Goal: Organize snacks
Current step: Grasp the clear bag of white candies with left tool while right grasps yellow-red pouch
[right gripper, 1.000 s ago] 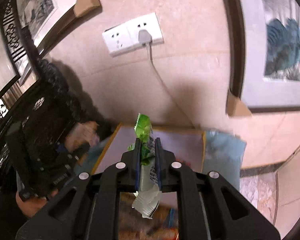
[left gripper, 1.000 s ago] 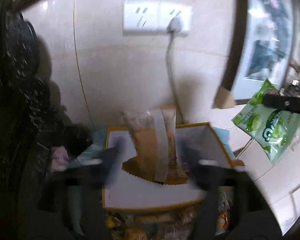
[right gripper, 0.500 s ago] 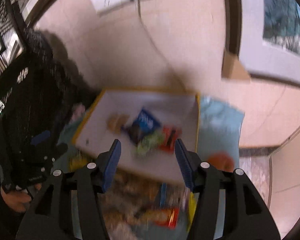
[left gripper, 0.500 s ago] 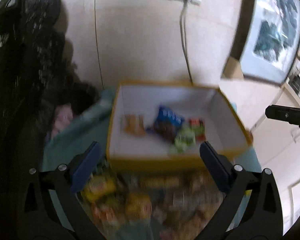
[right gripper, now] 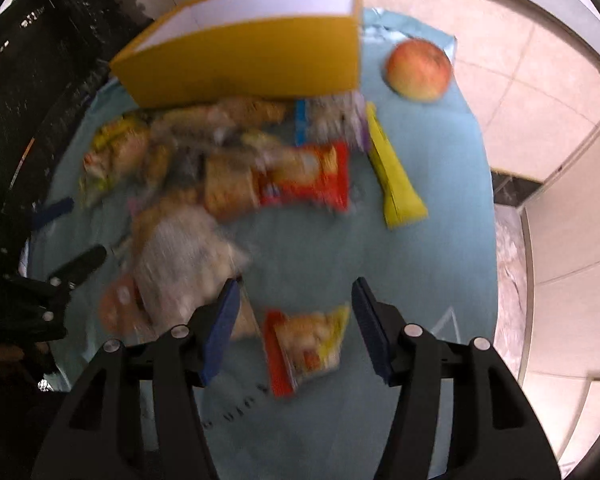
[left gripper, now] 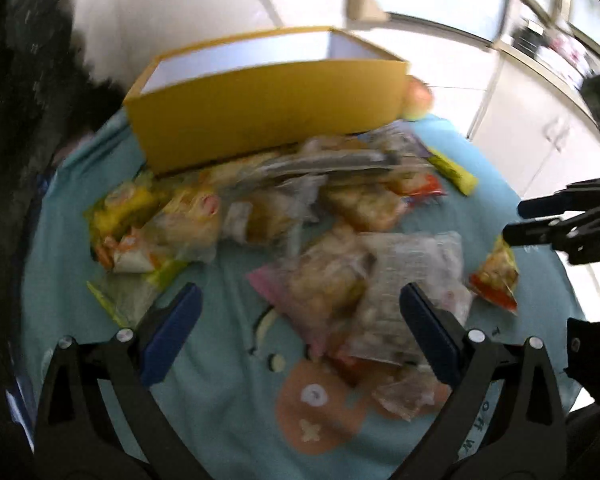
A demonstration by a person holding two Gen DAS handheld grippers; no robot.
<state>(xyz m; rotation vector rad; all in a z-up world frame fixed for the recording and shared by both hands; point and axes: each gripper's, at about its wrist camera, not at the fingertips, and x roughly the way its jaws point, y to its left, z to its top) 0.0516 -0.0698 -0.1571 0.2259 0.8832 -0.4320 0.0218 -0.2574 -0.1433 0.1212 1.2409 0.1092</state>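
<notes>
**Both grippers empty and over the pile, lining up the next pickups**

The yellow box (right gripper: 240, 60) stands at the far edge of the blue cloth (right gripper: 320, 248) that covers the tabletop, its white inside open to the top. In front of it lies the loose heap of snack packets (left gripper: 300, 216), still unsorted, and an apple (right gripper: 418, 70) sits just beside the box's right corner.

The right gripper (right gripper: 296, 320) points steeply down with its jaws spread and nothing between the pads; they have just been opening. Directly under it, between the jaws, lies a small red-and-yellow packet (right gripper: 306, 346), apart from the main heap. A long yellow bar (right gripper: 396, 176) lies further off on the right.

The left gripper (left gripper: 296, 320) is also spread wide and empty, poised above a clear bag of pale pieces (left gripper: 400, 288) at the near edge of the heap.

The step in hand looks like the reach for the next items. For the right gripper the next move calls for lowering onto the small packet and closing across its narrow width; the flat foil may slip or crumple, so a pinch on a raised edge seems safer. The pictures are blurred, so exact contact cannot be judged.
</notes>
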